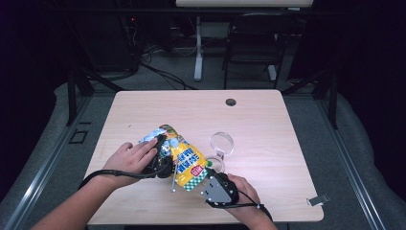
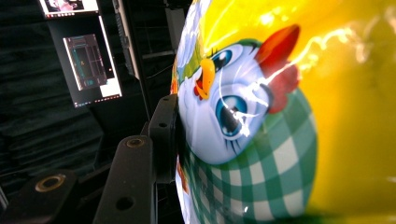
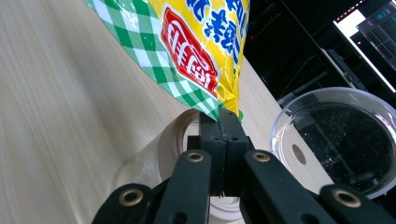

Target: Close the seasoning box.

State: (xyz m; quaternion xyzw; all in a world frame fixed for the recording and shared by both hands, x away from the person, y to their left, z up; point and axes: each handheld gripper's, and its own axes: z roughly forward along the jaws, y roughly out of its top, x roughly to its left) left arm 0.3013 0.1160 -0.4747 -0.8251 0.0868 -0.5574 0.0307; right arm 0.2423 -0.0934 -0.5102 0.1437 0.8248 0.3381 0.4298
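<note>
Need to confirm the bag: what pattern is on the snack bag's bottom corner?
Green-and-white check on the snack bag, clearest in the right gripper view.

a yellow snack bag [image 1: 184,158] with blue lettering, a red label and a green-and-white check band, a white cartoon chick with blue eyes, orange beak and red comb, a pale wood-grain table [image 1: 268,124], black gripper jaws

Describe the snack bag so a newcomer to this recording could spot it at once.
On the near half of the wooden table, between the person's two hands, lies the snack bag, left of a clear glass dish. It alone is bright yellow, with green checks and a cartoon chick.
</note>
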